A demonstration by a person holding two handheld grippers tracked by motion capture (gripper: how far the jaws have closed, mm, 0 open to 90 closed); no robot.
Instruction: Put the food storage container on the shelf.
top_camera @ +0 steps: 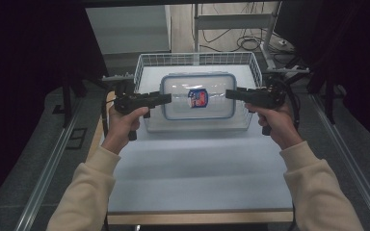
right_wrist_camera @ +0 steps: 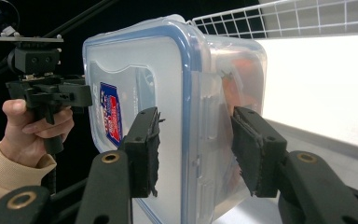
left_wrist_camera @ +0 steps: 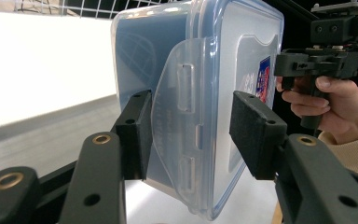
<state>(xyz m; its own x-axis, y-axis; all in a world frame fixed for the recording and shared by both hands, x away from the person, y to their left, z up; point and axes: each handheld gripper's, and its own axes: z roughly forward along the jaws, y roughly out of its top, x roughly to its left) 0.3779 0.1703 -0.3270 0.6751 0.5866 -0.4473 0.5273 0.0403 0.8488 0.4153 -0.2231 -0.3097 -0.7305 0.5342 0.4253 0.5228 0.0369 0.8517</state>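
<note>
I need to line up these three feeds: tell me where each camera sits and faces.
High view: above, looking forward and down at the clear blue-rimmed plastic box over the white wire basket; forearms show.
Left gripper view: between left gripper jaws at the box's end latch.
Right gripper view: from right gripper, opposite end.
Both gripper views share the box.

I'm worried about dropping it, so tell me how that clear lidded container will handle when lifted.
The clear lidded container looks stiff, probably keeping its shape. Its smooth plastic seems slippery, so it may slide. It is held only at its two ends, so it may swivel between the hand-held grippers.
</note>
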